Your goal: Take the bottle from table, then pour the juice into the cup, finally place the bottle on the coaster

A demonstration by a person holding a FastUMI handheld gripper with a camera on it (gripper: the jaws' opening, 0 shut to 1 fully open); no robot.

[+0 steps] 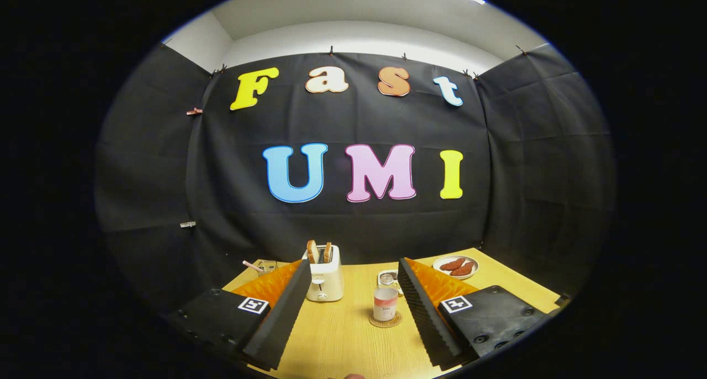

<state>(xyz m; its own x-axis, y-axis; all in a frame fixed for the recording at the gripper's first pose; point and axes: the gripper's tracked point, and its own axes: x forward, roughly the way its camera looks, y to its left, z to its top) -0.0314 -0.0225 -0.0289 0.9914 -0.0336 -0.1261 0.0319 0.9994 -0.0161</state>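
Note:
The small bottle [385,303], with a pale label and pinkish contents, stands upright on a round woven coaster [385,321] on the wooden table [342,335]. Just behind it sits a small clear cup [388,279]. My gripper [353,264] hovers above the table, open wide, with nothing between its fingers. The bottle appears in the gap between the fingers, close to the right one and apart from both.
A white toaster [325,279] with two slices of bread stands left of the bottle, beside the left finger. A white plate [456,266] of reddish food sits at the back right. A glass with a straw [265,266] is at the back left.

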